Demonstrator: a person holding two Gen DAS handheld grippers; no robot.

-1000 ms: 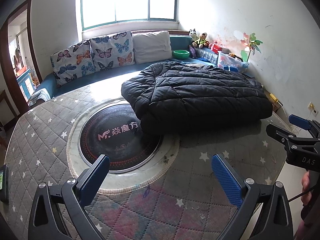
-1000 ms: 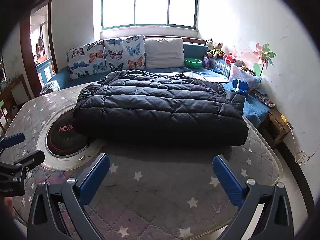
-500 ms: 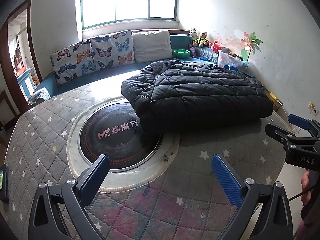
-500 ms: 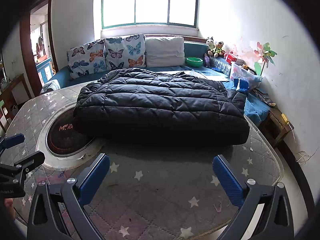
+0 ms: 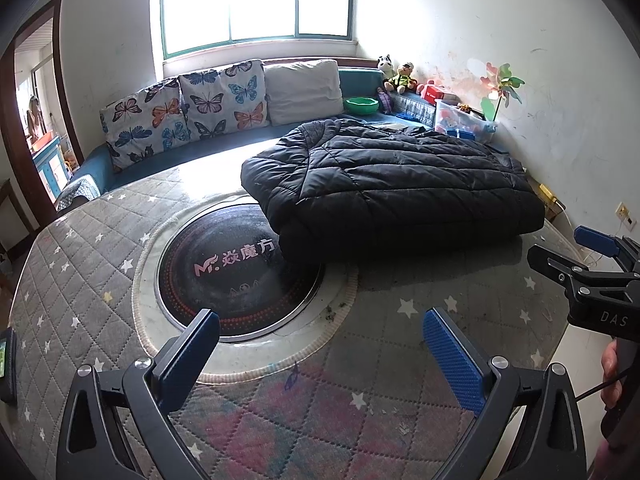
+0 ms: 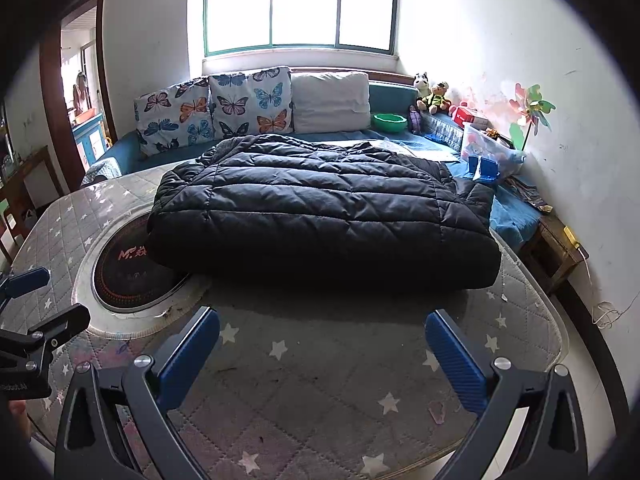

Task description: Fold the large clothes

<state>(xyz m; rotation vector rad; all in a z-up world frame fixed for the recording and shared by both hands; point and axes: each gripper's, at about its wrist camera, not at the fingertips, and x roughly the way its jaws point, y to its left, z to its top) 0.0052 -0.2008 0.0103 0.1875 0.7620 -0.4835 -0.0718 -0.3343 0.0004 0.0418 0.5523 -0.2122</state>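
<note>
A black quilted puffer jacket (image 5: 392, 188) lies folded into a thick rectangle on the far right part of the grey star-patterned table cover (image 5: 80, 280); it also shows in the right wrist view (image 6: 320, 216). My left gripper (image 5: 320, 344) is open and empty, above the near table edge, short of the jacket. My right gripper (image 6: 322, 344) is open and empty, in front of the jacket's near edge. Each gripper shows at the side of the other's view, the right one (image 5: 576, 256) and the left one (image 6: 40, 300).
A round black hotplate (image 5: 236, 268) with a logo sits in the table's middle, partly under the jacket. A blue sofa with butterfly cushions (image 5: 184, 112) stands behind. Toys, a green bowl (image 5: 361, 105) and a plastic box (image 6: 492, 148) line the right wall. A doorway is at left.
Both grippers have drifted back slightly from the jacket. The jacket has not moved and both grippers stay open.
</note>
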